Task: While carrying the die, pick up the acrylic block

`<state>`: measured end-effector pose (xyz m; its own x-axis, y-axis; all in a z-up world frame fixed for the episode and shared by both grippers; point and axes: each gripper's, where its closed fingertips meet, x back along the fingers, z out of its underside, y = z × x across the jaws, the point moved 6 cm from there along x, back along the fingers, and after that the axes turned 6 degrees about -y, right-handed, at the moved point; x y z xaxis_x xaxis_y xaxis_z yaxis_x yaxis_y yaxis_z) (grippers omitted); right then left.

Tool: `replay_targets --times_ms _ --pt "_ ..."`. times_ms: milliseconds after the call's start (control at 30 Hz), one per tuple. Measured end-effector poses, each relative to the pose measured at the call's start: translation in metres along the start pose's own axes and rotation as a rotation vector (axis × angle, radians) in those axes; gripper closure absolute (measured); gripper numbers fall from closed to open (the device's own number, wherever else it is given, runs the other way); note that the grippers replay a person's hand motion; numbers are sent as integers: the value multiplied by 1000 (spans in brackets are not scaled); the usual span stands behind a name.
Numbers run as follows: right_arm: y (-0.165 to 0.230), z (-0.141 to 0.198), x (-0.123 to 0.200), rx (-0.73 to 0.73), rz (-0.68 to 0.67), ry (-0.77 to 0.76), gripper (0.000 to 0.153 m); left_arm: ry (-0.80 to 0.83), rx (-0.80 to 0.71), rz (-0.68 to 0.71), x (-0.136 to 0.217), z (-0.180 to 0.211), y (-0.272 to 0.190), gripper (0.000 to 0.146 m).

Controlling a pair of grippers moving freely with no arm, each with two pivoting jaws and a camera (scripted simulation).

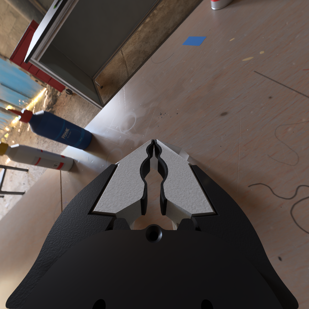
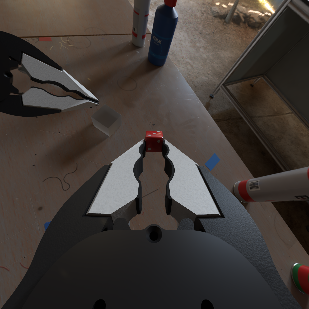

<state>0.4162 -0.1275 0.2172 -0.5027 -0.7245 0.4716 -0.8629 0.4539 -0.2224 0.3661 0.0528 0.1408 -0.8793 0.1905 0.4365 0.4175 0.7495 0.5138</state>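
Two grippers over a scuffed workbench: my right gripper (image 2: 153, 142) has the red die (image 2: 154, 141) pinched between its fingertips, held above the worktop (image 2: 58, 158) not far in from the edge that drops to the gravel floor, while my left gripper (image 2: 97, 101) hangs with its fingers pressed together on nothing, tips poised just beside the acrylic block (image 2: 106, 119) – whether they touch it I cannot tell. The clear block sits flat on the board, well in from that same edge, between the left gripper's tips and the die. In the left wrist view the block is all but hidden behind my own closed fingers (image 1: 117, 180), only a pale sliver showing past the tips, so I judge I must steer by the right wrist view. To do this step well I would first part the left fingers wider than the block, then line them up with two opposite flat faces – not across a corner, since smooth acrylic looks likely to slip or twist – and come down until the pads reach the middle of the faces before closing. The right gripper should simply keep its pinch and hold off to the side; the die looks close enough to the block that a careless sweep could knock it. The blue bottle (image 2: 161, 36) and the white bottle (image 2: 140, 23) stand by the far edge, clear of the approach
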Motion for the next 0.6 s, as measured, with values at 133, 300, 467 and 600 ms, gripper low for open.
replay_targets --times_ms 133,300,467,600 --pt "4 2 -10 17 -19 19 134 42 184 53 9 20 -7 139" --pt "10 1 -13 42 -29 28 134 180 277 24 5 57 -22 132" --pt "15 -2 -10 58 -37 22 134 298 326 85 -15 72 -35 124" --pt "14 -7 -1 59 -33 -1 134 273 362 201 -24 62 -61 144"
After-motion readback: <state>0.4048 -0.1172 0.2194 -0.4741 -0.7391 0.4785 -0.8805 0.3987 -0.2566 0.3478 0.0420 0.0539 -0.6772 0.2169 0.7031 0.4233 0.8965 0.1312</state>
